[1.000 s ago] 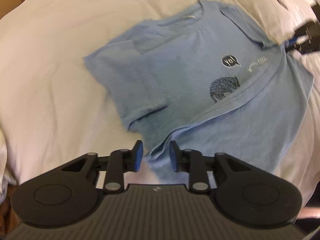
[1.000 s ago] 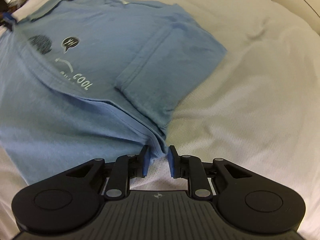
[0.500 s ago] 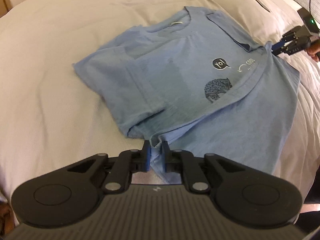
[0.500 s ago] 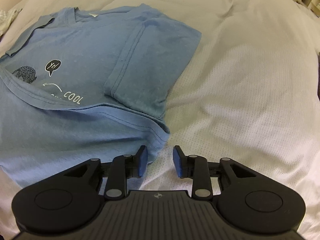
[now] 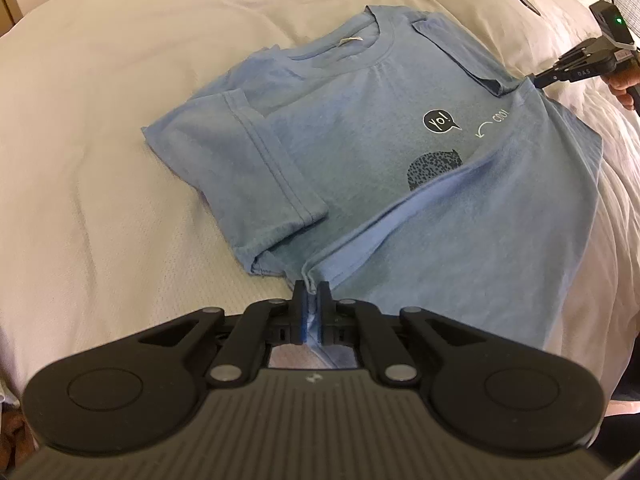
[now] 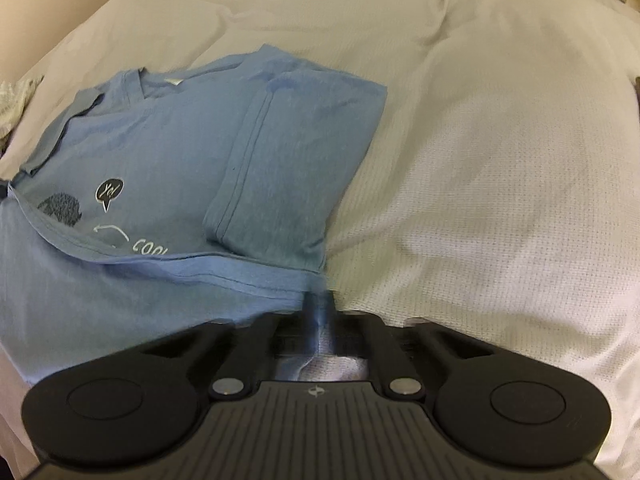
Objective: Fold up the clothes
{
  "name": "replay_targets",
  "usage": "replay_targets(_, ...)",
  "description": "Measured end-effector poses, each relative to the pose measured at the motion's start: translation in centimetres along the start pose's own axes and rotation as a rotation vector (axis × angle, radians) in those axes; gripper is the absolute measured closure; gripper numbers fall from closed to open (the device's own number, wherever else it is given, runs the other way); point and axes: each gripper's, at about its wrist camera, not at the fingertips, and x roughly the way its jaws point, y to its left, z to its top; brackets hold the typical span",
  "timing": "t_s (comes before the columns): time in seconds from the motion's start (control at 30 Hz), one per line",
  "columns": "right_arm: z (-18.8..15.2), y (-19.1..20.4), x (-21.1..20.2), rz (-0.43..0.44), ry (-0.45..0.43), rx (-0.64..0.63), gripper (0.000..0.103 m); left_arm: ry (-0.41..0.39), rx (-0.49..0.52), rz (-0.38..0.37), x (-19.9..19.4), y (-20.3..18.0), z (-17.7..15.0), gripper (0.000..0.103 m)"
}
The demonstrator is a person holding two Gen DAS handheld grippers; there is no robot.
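So your light blue t-shirt (image 5: 360,152) is lying partly folded on the white bedspread (image 5: 100,220), filling the middle of the left wrist frame and the left half of the right wrist frame (image 6: 160,160). Both sleeves are tucked in over the chest, and the bottom part is doubled up over the front, so its hem runs diagonally across the print. You can see the black "Yo!" speech bubble (image 5: 438,122), part of the spiky dark animal print (image 5: 432,164) half covered by that hem, and the white "COOL" lettering with its arrow (image 6: 150,246). The neck label (image 5: 350,40) is showing inside the collar toward the top of the left view. Your left claw (image 5: 311,300) at the bottom centre of its frame is pinched together on a corner of the shirt's hem, with a little ridge of blue cloth squeezed between the blue pads. Your right claw (image 6: 320,304) is a bit motion-blurred at the bottom centre of its own frame, but the tips look drawn together with a strip of blue fabric caught between them, right at the hem corner next to the folded sleeve. You can also spot that right claw (image 5: 540,78) from the left camera at the upper right edge, touching the shirt's far edge, with a bit of your hand (image 5: 624,80) behind it. Something whitish and crumpled sits at the far left edge of the right view, too small to make out.
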Motion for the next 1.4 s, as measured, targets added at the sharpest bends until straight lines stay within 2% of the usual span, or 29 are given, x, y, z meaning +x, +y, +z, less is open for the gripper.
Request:
replay_targets(0.23,-0.1,-0.4,-1.1,-0.001,-0.034,0.023,0.103,-0.036,-0.031,0.021,-1.9,-0.4,-0.4,0.102)
replay_targets(0.43,0.2,0.4,-4.7,-0.041,-0.107,0.003,0.103,-0.082,-0.035,0.042,-4.8,-0.8,-0.3,0.102)
replay_targets(0.63,1.9,0.6,-6.8,-0.058,-0.166,0.015,0.103,-0.121,-0.094,0.080,-5.5,1.1,1.7,0.102)
replay_targets(0.9,7.9,-1.1,-3.4,-0.114,-0.203,-0.015,0.103,-0.141,-0.061,0.122,-2.5,5.8,7.2,0.102)
replay_targets(1.13,12.2,-4.5,0.0,-0.180,-0.216,0.053,0.103,-0.125,-0.064,0.120,0.9,9.6,10.2,0.102)
replay_targets(1.3,12.2,-5.0,1.4,-0.082,-0.151,0.082,0.103,-0.097,-0.059,0.111,2.3,9.9,10.1,0.102)
replay_targets(1.37,11.6,-4.4,2.1,-0.052,-0.127,0.064,0.095,-0.088,-0.058,0.108,2.7,9.9,9.9,0.102)
replay_targets(1.4,11.3,-4.1,2.5,-0.039,-0.116,0.058,0.085,-0.083,-0.058,0.107,2.9,9.9,9.8,0.102)
